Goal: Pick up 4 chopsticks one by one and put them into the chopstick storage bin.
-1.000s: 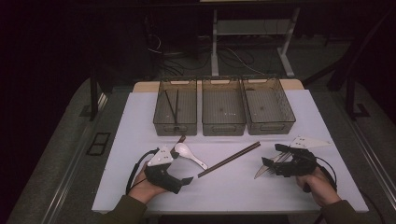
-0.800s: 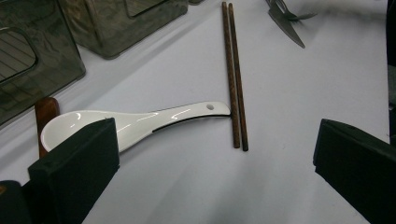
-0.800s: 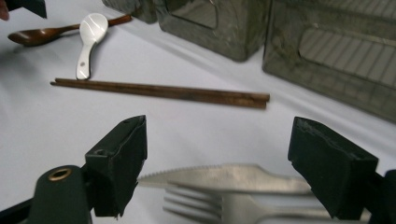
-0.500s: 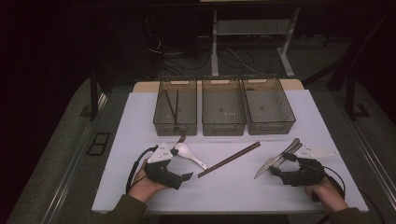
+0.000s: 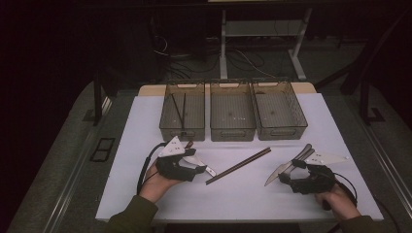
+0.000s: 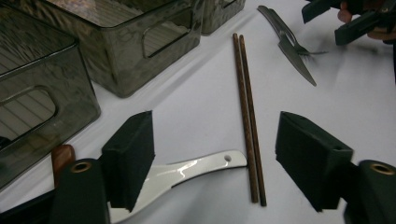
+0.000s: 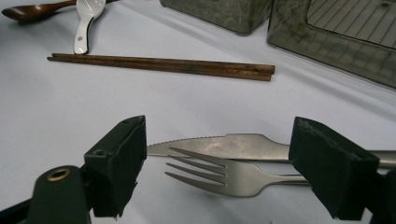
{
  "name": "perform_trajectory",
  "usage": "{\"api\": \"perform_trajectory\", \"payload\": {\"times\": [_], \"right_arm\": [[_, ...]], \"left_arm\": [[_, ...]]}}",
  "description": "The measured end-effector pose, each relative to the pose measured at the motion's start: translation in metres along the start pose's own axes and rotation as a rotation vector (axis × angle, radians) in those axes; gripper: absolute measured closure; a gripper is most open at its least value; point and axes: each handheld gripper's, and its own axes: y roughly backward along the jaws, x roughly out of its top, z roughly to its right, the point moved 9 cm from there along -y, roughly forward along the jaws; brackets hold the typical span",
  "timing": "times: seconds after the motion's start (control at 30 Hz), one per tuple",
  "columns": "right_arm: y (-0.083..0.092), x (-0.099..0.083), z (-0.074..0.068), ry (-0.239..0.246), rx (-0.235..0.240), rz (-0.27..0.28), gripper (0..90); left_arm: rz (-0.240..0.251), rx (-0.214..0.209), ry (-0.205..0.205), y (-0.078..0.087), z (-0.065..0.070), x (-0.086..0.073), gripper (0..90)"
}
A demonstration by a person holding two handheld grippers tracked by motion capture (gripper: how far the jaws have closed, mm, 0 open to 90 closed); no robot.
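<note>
On the white worktop (image 5: 311, 116), 3 clear bins stand in a row at 12 o'clock: the left bin (image 5: 182, 112) holds 2 dark sticks, while the middle bin (image 5: 232, 112) and right bin (image 5: 278, 110) look bare inside.

1 pair of brown chopsticks (image 5: 239, 165) lies at centre, slanted from 7 toward 1 o'clock, the 2 sticks touching side by side.

Left claw (image 5: 201, 169) sits at 8 o'clock over 1 white spoon (image 6: 196, 168). In the left gripper view the spoon's handle lies flat between the 2 pads, its holed end just beside the chopsticks (image 6: 247, 116). The jaws have just been closing, yet they stand spread and neither pad touches the handle. 1 brown wooden spoon (image 7: 32, 10) lies just beside the white one, partly hidden under the claw.

Right claw (image 5: 285, 178) sits at 4 o'clock over the steel cutlery: 1 fork (image 7: 219, 175) and 1 knife (image 7: 224, 144), lying side by side and touching. In the right gripper view both lie between the pads, jaws spread, the fork's tines and the knife's blade pointing toward the left pad; no pad presses on either.
</note>
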Motion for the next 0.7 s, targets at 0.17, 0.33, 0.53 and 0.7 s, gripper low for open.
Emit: {"api": "perform_trajectory", "payload": {"times": [0.17,0.33,0.53,0.7], "right_arm": [[-0.004,-0.002,0.0,-0.009,0.003,-0.009,18.8],[-0.002,0.001,0.002,-0.037,0.006,0.01,18.8],[-0.003,0.001,0.002,-0.032,0.011,0.012,18.8],[-0.002,0.0,0.0,-0.02,0.019,0.009,18.8]], "left_arm": [[0.003,-0.039,0.004,-0.011,0.002,0.009,35.7],[-0.004,-0.07,0.001,-0.023,0.007,0.017,43.2],[-0.017,-0.092,0.005,-0.039,0.014,0.02,51.7],[-0.044,-0.106,0.02,-0.049,0.018,0.012,59.3]]}}
